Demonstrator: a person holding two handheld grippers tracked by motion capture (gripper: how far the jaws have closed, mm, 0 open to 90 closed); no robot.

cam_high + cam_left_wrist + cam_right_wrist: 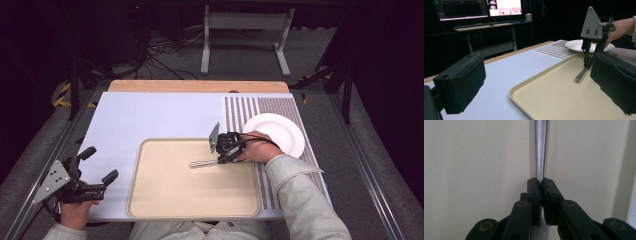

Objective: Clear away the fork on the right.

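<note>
While the right tool (223, 159) pinches the utensil (202, 163) near the tray's (150, 200) right rim, the left tool (100, 165) gapes beside its left edge.

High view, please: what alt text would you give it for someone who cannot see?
The right gripper is clamped on a slim metal utensil lying on a beige tray, on a pale blue table. The left gripper is open off the tray's left, and a white plate sits at right.
</note>
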